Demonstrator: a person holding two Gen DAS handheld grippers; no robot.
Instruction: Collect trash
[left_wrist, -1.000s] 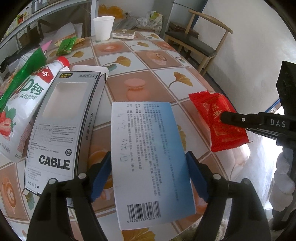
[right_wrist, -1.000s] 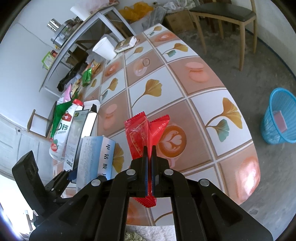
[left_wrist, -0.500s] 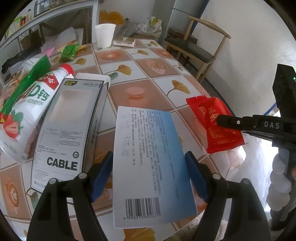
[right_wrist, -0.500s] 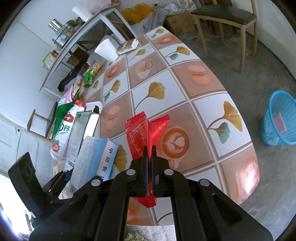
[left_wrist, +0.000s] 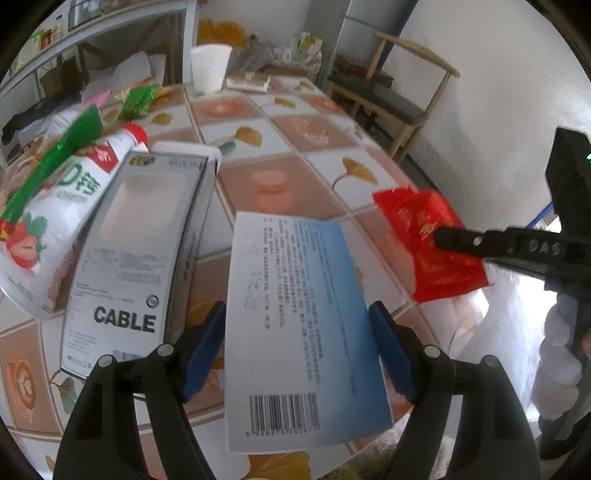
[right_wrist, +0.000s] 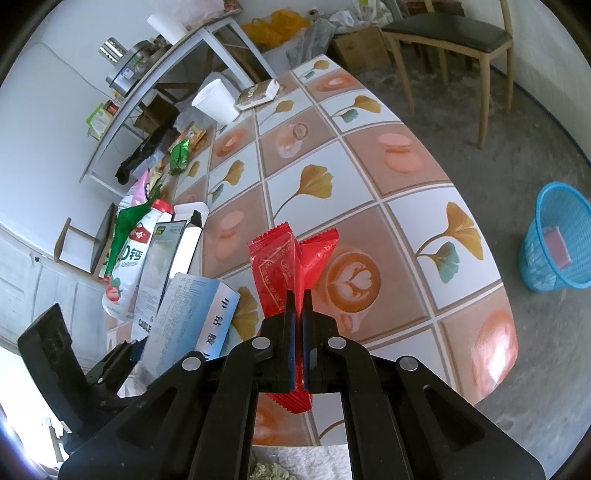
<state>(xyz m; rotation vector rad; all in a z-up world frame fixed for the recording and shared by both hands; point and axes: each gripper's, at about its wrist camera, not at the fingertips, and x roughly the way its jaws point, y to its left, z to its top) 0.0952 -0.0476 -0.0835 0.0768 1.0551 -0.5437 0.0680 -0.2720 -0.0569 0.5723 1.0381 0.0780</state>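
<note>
My left gripper (left_wrist: 295, 306) is shut on a blue-and-white carton (left_wrist: 303, 332) with a barcode; its blue pads press on both long sides. The carton hangs tilted just above the tiled table (left_wrist: 280, 147). The right wrist view shows the same carton (right_wrist: 184, 314) at lower left. My right gripper (right_wrist: 298, 295) is shut on a red snack wrapper (right_wrist: 277, 266), which sticks up folded between the closed fingers. In the left wrist view that red wrapper (left_wrist: 424, 240) hangs over the table's right edge, pinched by the right gripper (left_wrist: 439, 236).
A grey CABLE box (left_wrist: 136, 240) and a strawberry milk bottle (left_wrist: 55, 221) lie left of the carton. A white cup (left_wrist: 210, 68), a green wrapper (left_wrist: 138, 99) and a small flat pack (right_wrist: 258, 92) sit farther back. A blue basket (right_wrist: 554, 251) stands on the floor right of the table, beyond a wooden chair (left_wrist: 388, 96).
The carton has come up off the table in my left gripper and tilted a little. The red wrapper stays held in the right gripper, hardly moved.
</note>
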